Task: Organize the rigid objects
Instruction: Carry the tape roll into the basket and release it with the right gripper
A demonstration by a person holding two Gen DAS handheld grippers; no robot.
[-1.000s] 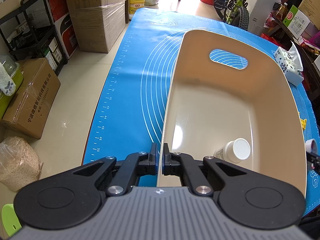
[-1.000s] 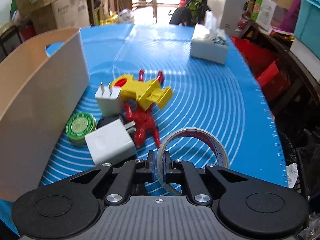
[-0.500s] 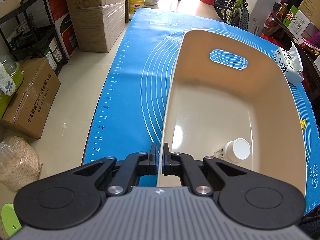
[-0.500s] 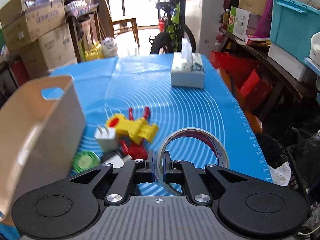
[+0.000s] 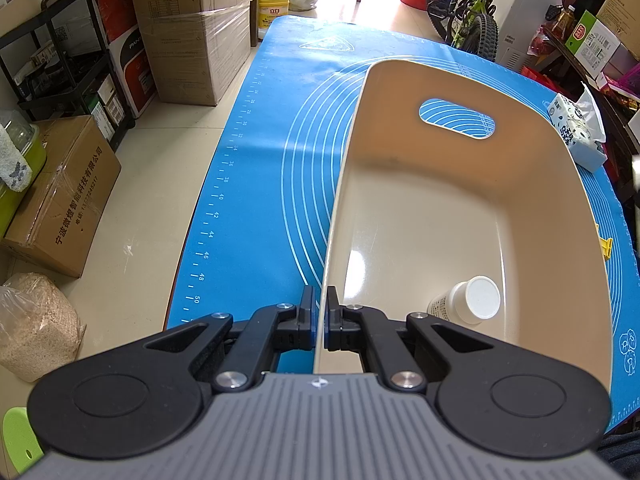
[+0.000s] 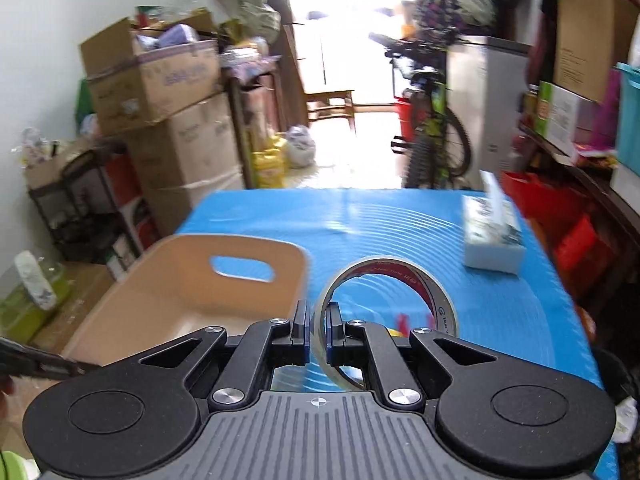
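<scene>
My left gripper (image 5: 319, 304) is shut on the near left rim of the beige bin (image 5: 552, 184), which stands on the blue mat (image 5: 280, 128). A white-capped bottle (image 5: 472, 300) lies inside the bin near its front. My right gripper (image 6: 317, 320) is shut on a roll of clear tape (image 6: 432, 296) and holds it upright in the air, above the mat and just right of the bin (image 6: 168, 296). The yellow and red toys (image 6: 400, 322) show only as slivers behind the fingers.
A tissue box (image 6: 494, 236) stands on the mat's far right; it also shows in the left wrist view (image 5: 576, 132). A yellow piece (image 5: 606, 246) peeks past the bin's right wall. Cardboard boxes (image 5: 192, 28), a rack and a bicycle (image 5: 468, 12) surround the table.
My right gripper has risen with the tape and swung left towards the bin; the toys and chargers have dropped out of view. The left gripper and bin have not moved.
</scene>
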